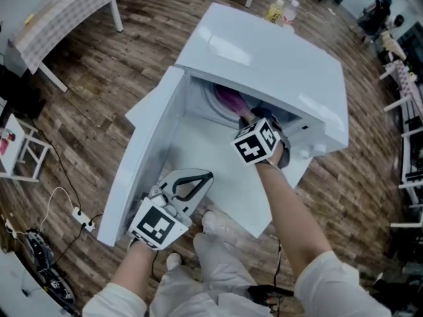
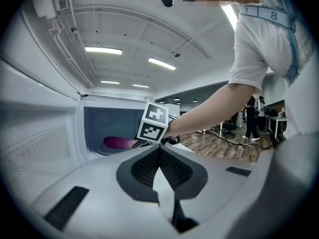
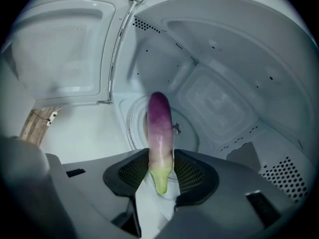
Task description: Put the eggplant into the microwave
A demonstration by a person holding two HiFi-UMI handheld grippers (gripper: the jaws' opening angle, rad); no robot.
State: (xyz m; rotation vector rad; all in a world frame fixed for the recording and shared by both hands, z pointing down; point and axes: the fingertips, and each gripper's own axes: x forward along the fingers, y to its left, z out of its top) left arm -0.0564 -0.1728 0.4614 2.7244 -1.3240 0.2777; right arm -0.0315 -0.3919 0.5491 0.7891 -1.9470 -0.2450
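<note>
The white microwave [image 1: 264,65] stands with its door [image 1: 142,157] swung open to the left. My right gripper [image 3: 162,171] reaches into the cavity and is shut on the purple eggplant [image 3: 160,133] near its green stem end. The eggplant points away from the jaws, over the glass turntable [image 3: 189,133]. From the head view, the eggplant [image 1: 229,99] shows inside the opening just beyond the right gripper [image 1: 250,119]. My left gripper [image 1: 200,181] is shut and empty, in front of the opening beside the door. In the left gripper view, the shut left gripper [image 2: 160,151] faces the eggplant [image 2: 119,143].
Two bottles [image 1: 281,10] stand behind the microwave. A white table [image 1: 59,12] is at the upper left, and a power strip [image 1: 80,216] with cables lies on the wooden floor at the left. People stand far off [image 2: 253,118].
</note>
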